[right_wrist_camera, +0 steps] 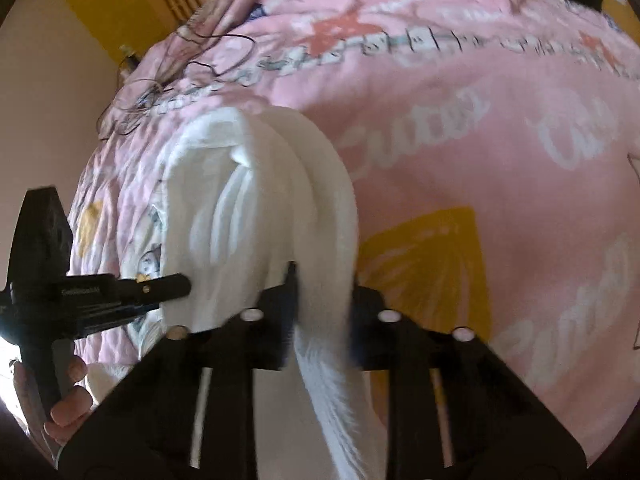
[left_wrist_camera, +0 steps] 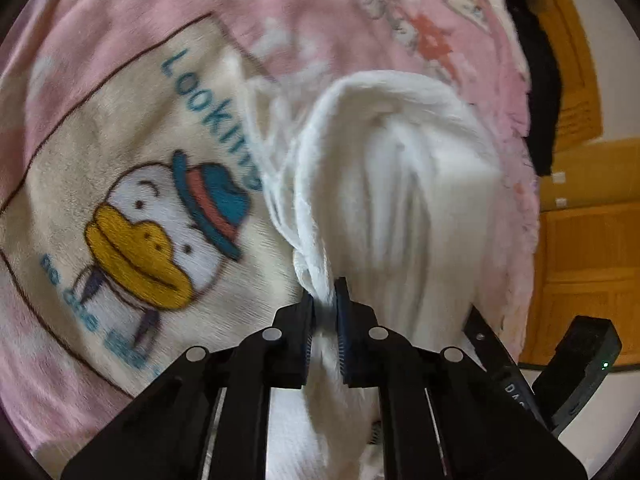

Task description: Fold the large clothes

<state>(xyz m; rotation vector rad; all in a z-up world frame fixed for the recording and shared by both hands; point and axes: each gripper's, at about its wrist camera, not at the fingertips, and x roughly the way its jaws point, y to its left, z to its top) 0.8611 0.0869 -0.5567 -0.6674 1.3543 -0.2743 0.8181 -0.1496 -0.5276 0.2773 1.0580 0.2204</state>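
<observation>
Two grippers (left_wrist_camera: 325,300) (right_wrist_camera: 320,300), one white garment (left_wrist_camera: 400,184)

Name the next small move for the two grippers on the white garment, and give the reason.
Probably lift both grippers together and carry the pinched edge across to start a fold. The left gripper and the right gripper are each shut on a bunch of the white garment, which hangs crumpled between them over the pink blanket, not yet laid flat.

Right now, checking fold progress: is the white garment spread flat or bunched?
Bunched. The white garment rises in gathered folds above the pink blanket, pinched by the left gripper and right gripper.
</observation>
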